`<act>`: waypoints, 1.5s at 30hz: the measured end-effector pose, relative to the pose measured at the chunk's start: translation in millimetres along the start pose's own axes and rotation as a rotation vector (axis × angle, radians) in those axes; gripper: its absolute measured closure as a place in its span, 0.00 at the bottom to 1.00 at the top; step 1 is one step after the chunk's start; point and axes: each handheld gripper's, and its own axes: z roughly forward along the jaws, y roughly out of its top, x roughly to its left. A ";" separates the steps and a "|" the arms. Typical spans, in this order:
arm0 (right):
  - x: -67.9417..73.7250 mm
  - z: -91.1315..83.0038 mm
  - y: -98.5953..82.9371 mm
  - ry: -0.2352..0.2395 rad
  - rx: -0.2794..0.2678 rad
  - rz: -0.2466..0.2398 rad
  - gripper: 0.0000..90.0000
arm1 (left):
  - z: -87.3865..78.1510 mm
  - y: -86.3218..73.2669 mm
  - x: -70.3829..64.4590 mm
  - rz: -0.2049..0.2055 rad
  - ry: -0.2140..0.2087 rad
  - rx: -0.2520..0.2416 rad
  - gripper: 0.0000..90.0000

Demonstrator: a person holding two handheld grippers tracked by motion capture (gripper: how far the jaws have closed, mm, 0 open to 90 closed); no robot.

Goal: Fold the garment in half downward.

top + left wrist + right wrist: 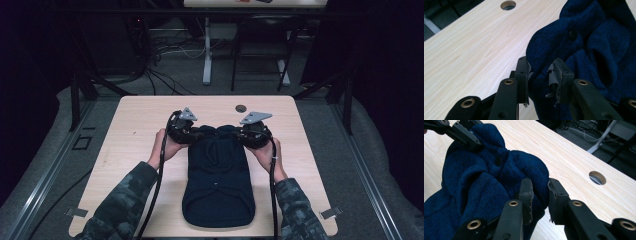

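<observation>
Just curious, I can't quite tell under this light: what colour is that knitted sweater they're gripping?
Dark navy blue, plain knit. The sweater shows best in the right gripper view.

left gripper (540, 75), jaws pinching a fold of dark blue knit sweater (586, 47), light wooden table (474, 50) with round hole (508, 4)

A light wood-grain counter (135, 130) with rounded corners carries the things. Its top is pale and bare over most of its left and right parts. A round cable hole (241, 108) is cut through it near the far edge, a little right of centre. A dark blue knitted sweater (218, 187) lies directly on the counter at its middle, its flat rounded hem close to the near edge and its far end bunched up. Two small grey clips sit at the near corners.
</observation>
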 end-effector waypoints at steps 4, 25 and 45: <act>-2.1 -2.1 -0.5 0.014 -0.003 0.019 0.83 | -3.0 2.1 -1.3 0.007 -0.003 -0.017 0.78; -12.7 -15.3 0.5 0.135 0.010 0.094 0.73 | -17.7 16.9 -11.2 0.083 0.055 -0.072 0.80; 12.1 -18.8 7.1 0.019 -0.037 -0.068 0.86 | -22.1 0.8 -5.2 0.054 -0.017 -0.036 0.77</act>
